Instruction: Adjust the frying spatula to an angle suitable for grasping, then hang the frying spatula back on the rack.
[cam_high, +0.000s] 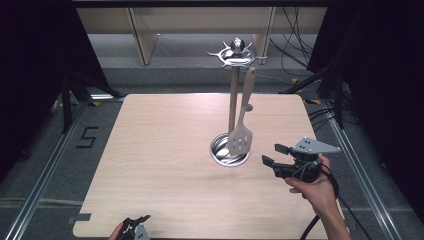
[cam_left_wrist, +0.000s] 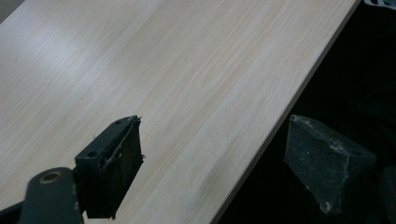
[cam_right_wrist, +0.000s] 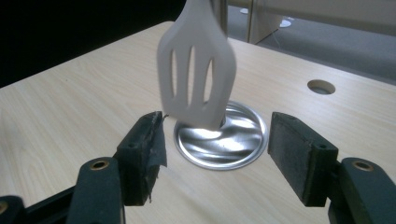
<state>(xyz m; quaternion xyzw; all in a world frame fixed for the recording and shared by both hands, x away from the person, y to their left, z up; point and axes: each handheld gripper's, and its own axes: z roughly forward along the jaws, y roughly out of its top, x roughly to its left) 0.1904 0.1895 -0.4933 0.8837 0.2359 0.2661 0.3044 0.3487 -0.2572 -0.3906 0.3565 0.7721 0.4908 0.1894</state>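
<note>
Fingers of right gripper (cam_high: 272, 154) spread wide, empty, near slotted spatula (cam_high: 240, 139).

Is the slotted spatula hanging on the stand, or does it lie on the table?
Hanging. The slotted spatula hangs from the stand, blade just above its round metal base.

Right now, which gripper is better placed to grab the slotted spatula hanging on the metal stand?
The right gripper. It sits just beside the stand's round base, jaws open and facing the slotted spatula. The left gripper is back at the table's near edge, well away from it.
</note>
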